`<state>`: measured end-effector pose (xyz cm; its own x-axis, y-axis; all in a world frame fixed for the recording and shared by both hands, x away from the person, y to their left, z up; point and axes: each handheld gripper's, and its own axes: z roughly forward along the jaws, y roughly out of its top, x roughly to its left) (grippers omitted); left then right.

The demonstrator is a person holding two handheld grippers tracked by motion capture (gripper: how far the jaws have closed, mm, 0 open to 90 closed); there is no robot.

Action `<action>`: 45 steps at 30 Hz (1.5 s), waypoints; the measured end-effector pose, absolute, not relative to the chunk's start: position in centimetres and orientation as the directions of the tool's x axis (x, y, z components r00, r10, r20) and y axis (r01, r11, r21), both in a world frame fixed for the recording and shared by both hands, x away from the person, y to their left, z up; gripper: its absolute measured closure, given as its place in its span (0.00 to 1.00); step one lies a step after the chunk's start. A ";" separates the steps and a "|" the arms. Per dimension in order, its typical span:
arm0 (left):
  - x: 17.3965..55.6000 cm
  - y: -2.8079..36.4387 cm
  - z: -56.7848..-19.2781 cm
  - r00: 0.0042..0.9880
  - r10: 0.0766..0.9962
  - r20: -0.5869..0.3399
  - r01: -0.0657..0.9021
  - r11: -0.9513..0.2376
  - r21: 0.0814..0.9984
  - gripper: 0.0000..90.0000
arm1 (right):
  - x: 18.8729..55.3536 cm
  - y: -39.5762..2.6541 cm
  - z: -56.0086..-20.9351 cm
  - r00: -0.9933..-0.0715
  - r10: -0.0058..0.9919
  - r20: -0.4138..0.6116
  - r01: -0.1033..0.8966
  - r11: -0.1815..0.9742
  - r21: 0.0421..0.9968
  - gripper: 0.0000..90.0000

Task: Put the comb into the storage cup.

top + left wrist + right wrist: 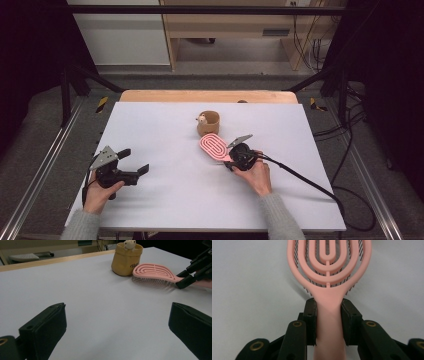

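A pink vented hairbrush (pixel 214 146) lies bristles down on the white tabletop (pixel 165 195), right of centre. My right gripper (pixel 231 161) is shut on its handle; in the right gripper view both black pads (pixel 311 315) press the sides of the pink hairbrush (pixel 329 270) handle. Just beyond the brush head stands a small tan pot (pixel 208 124) with a little toy figure on its rim. My left gripper (pixel 135 160) rests near the table's left side, open with nothing between its jaws. In the left gripper view, the hairbrush (pixel 153 272), pot (pixel 126 258) and right gripper (pixel 186 278) sit far ahead.
A black cable (pixel 310 182) trails from the right gripper off the table's right edge. A wooden strip (pixel 207 96) runs along the far edge. Metal rails flank the table on both sides.
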<state>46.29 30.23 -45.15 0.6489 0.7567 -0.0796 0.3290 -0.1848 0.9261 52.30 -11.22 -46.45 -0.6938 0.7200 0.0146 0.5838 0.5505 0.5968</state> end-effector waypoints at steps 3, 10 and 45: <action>46.3 30.2 -45.1 0.650 0.756 -0.080 0.329 -0.184 0.926 0.02 | 52.2 -11.3 -46.3 -0.693 0.721 0.018 0.587 0.550 0.595 0.77; 46.3 30.3 -45.1 0.649 0.757 -0.082 0.329 -0.182 0.927 0.02 | 52.1 -11.4 -45.9 -0.697 0.717 0.018 0.581 0.550 0.600 0.77; 46.0 29.7 -44.7 0.655 0.751 -0.088 0.325 -0.174 0.930 0.02 | 50.0 -12.7 -42.9 -0.717 0.697 0.022 0.523 0.517 0.678 0.77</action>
